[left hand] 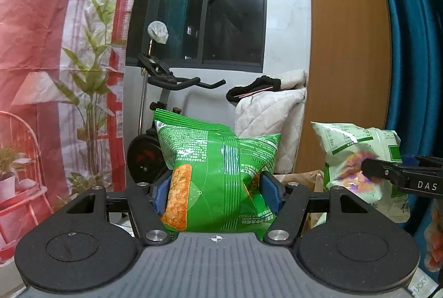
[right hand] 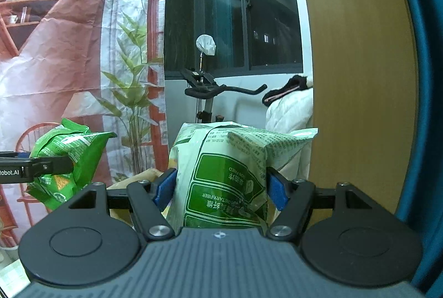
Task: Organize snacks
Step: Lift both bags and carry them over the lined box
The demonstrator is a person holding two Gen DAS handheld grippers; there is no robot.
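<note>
Two snack bags aloft, one per tool.

Left wrist view: left tool (left hand: pixel 216 191) clamped partway on bright green snack bag (left hand: pixel 218 168), blue pads (left hand: pixel 270 192) denting both sides, bag upright at 12 o'clock from the camera. Small white print across the top, upside down and too fine to read; orange crisp pictured down the left edge. At 3 o'clock, pale green snack bag (left hand: pixel 357 159) pinched by right tool (left hand: pixel 372 169), black arm lettered "DAS", rest cut off. Behind: exercise bike (left hand: pixel 177 85), dark window (left hand: pixel 216 2), printed backdrop (left hand: pixel 63 49) at 9 o'clock, wooden panel (left hand: pixel 346 49), teal curtain (left hand: pixel 415 49).

Right wrist view: right tool (right hand: pixel 220 190) closed partway on pale green snack bag (right hand: pixel 229 173), pads pressing its flanks, bag at 12 o'clock. Upside-down lettering in green panels: "NON FRIED" and "DIETARY FIBER", first letter unclear. At 9 o'clock, bright green snack bag (right hand: pixel 66 159) gripped by left tool (right hand: pixel 65 165), arm marked "Robot.AI". No worktop visible under either bag.
</note>
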